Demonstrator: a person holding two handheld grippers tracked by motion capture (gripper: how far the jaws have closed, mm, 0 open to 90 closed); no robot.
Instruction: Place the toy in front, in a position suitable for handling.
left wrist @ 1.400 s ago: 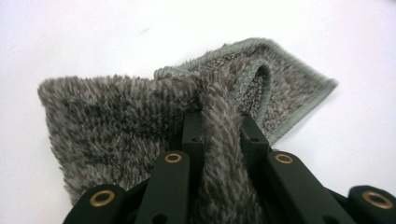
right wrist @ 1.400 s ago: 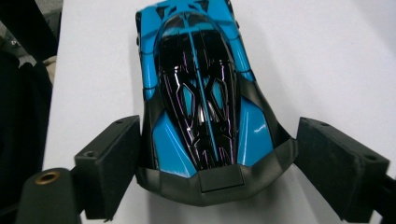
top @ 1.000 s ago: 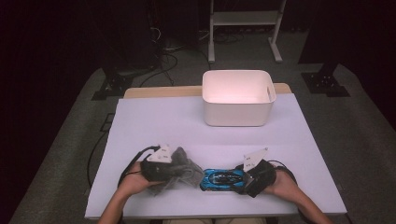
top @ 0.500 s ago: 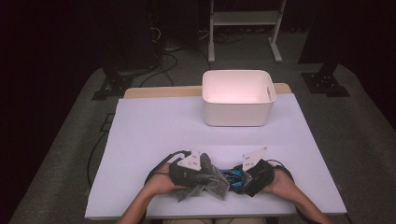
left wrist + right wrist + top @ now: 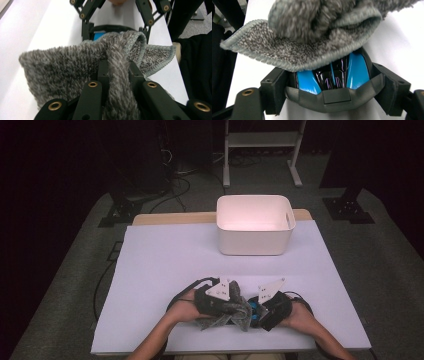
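A fluffy grey cloth (image 5: 227, 314) lies bunched at the table's near edge, and my left gripper (image 5: 239, 311) is shut on a fold of it. In the left gripper view the fold (image 5: 117, 75) runs up between the two black jaws. My right gripper (image 5: 257, 312) faces it from the right, shut on a glossy blue and black object (image 5: 253, 308) with a grey rim. The right gripper view has its pads pressing on both sides of that object (image 5: 357, 72), with the cloth (image 5: 312, 37) draped over its far end. My right gripper's jaws (image 5: 116, 30) stand just beyond the cloth in the left gripper view.
A white plastic bin (image 5: 255, 225) stands at the back of the white table (image 5: 165, 265), right of centre. A person's forearms come in over the near edge. Cables and stand legs lie on the dark floor beyond.
My left gripper has carried the cloth to the right, from beside the blue and black object onto it. The right gripper has stayed where it was.
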